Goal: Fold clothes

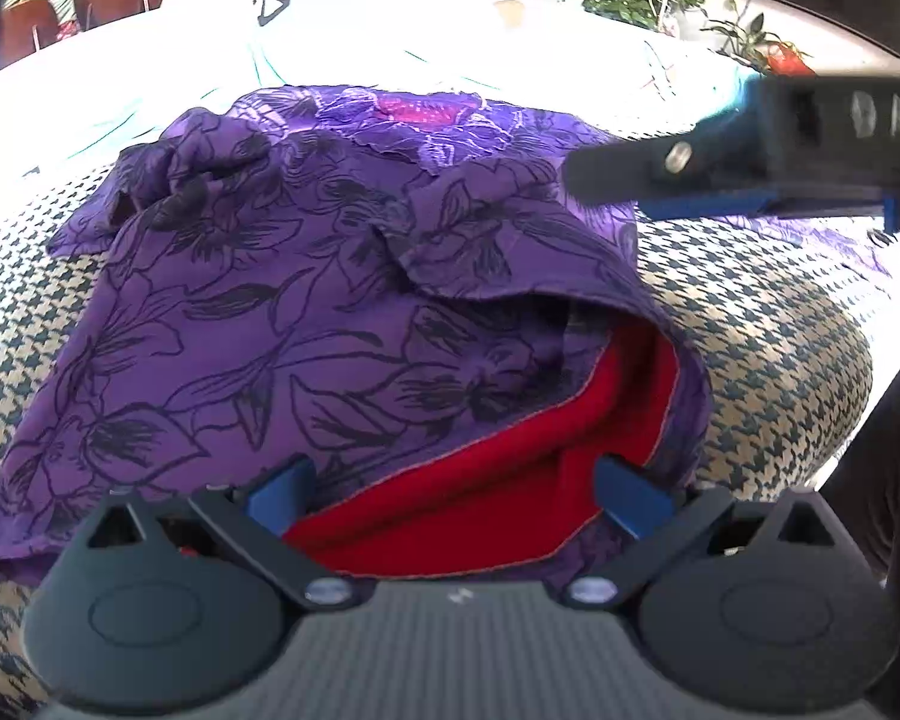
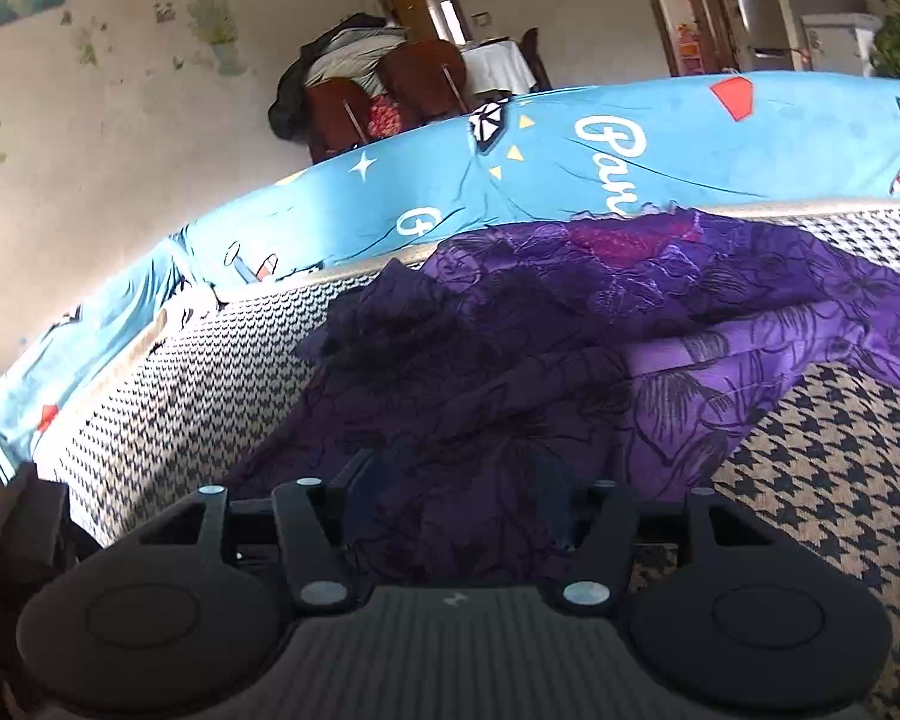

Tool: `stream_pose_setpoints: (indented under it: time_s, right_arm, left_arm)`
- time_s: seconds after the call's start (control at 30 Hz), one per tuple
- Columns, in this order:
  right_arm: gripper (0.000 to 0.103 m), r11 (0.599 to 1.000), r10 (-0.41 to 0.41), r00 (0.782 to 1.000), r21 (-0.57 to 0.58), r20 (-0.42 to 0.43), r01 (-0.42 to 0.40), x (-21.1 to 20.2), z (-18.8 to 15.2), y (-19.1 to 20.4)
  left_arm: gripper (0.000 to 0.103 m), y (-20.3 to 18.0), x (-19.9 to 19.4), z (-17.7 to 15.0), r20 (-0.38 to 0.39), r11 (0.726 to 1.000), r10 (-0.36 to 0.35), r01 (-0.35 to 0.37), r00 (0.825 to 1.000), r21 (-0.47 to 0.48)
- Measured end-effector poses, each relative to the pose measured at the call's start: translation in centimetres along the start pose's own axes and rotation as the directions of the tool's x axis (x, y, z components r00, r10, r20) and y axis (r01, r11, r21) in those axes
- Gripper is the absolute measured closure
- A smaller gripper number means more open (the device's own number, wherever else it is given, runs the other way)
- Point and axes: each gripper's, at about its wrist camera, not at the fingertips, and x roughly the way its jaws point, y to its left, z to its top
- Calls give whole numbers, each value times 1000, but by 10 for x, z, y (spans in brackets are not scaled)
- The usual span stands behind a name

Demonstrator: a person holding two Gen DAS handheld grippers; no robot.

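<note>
Left wrist view: purple floral-print garment w/ red lining (image 1: 330, 300), long axis running away from the left gripper (image 1: 456, 495); jaws spread, straddling the red hem, not pinching. Right gripper (image 1: 576, 177) over the far-right fold, jaws spread, empty; left is nearer.

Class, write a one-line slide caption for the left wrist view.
Open left gripper over a purple floral garment with red lining on a houndstooth cover; right gripper reaches in.

Right tongs (image 1: 576, 180) in left wrist view: motion-blurred, body cut off at right edge, lettering unreadable. Purple garment (image 1: 282, 312): hem hidden behind left tongs (image 1: 459, 495), red lining (image 1: 510, 480) partly tucked under. In right wrist view, right tongs' tips too dark to make out.
</note>
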Motion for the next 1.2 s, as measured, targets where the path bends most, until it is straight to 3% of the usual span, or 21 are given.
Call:
stream_pose_setpoints:
  time_s: [0.17,0.37,0.6,0.77,0.97,1.13,1.2]
  right_arm:
    - [43,982,-62,997,-178,-35,55,25,-12,24]
    - [43,949,-133,989,-298,-65,108,52,-27,34]
    - [43,912,-203,979,-371,-38,175,68,-29,43]
    - [43,920,-192,981,-352,-15,174,77,-22,50]
    - [44,901,-276,961,-351,-6,256,95,-21,57]
    - [63,904,-302,953,-320,-3,286,96,-21,52]
    - [79,907,-308,951,-302,-2,293,95,-21,50]
  left_arm:
    - [0,9,-5,-2,-2,999,-1,0,1000,-32]
    - [0,20,-10,-6,-5,998,6,-6,1000,-59]
    - [0,25,-13,-6,-1,996,13,-13,1000,-83]
    - [0,31,-14,-5,3,992,29,-28,1000,-121]
    - [0,36,-16,-5,5,989,44,-43,999,-144]
    - [0,41,-16,-5,6,985,35,-34,999,-172]
    - [0,42,-16,-5,8,983,33,-31,999,-179]
